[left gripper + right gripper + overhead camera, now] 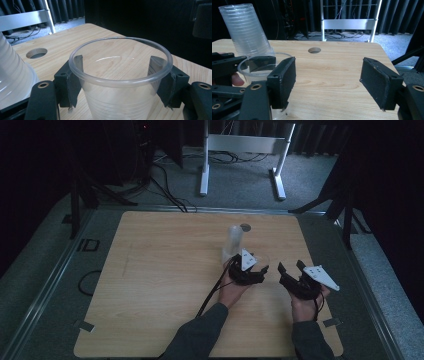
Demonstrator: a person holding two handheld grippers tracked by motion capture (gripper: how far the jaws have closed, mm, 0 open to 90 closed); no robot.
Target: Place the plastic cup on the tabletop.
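Note:
A single clear plastic cup [117, 105] stands mouth up, with my left gripper [120, 81] shut on it; the pads press its sides just under the rim. From above, this left gripper [257, 265] sits right of the table's middle. In the right gripper view the cup [263, 71] looks to have its base down at the tabletop. A stack of clear cups [247, 32] stands mouth down just behind it, also seen as the stack [233, 241] and the stack [12, 80]. My right gripper [332, 82] is open with nothing between its jaws, and the right gripper [290, 266] lies just right of the left one.
The wooden table [160, 285] has a round hole [245, 226] near its far edge, behind the stack. A white metal frame [242, 150] stands on the floor beyond the table. Cables trail from the grippers toward the near edge. Dark curtains surround the area.

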